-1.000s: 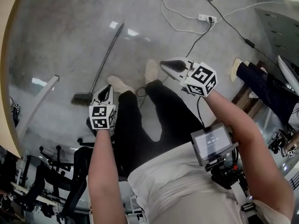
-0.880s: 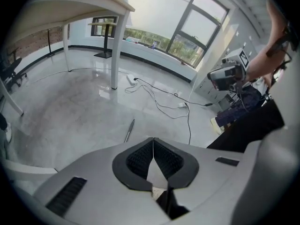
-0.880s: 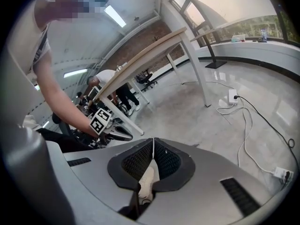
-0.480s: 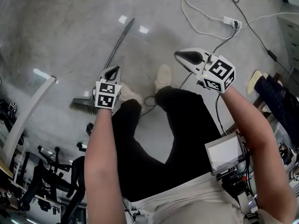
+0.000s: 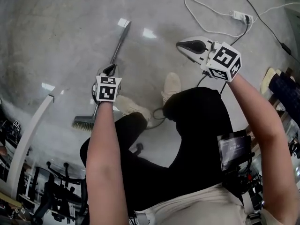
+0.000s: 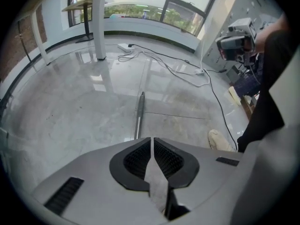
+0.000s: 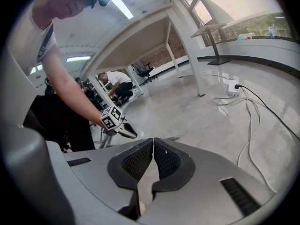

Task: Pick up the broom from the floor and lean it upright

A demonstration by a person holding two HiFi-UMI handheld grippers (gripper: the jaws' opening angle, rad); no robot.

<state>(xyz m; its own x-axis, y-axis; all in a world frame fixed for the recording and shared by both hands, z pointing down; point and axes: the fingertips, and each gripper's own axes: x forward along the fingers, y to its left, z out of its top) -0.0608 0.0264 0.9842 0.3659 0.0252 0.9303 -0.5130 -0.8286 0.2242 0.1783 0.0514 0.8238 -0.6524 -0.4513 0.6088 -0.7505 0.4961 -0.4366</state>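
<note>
Your left claw [image 5: 110,70] hovers over the broom [image 5: 121,40] with jaws together, as on your right claw [image 5: 182,44] — unopened, it risks knocking the handle across the floor [image 5: 56,36].

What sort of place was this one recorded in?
Probably an open office or lab workspace. It has a polished grey floor, white-legged tables, a run of large windows, and a power strip trailing loose cables.
</note>
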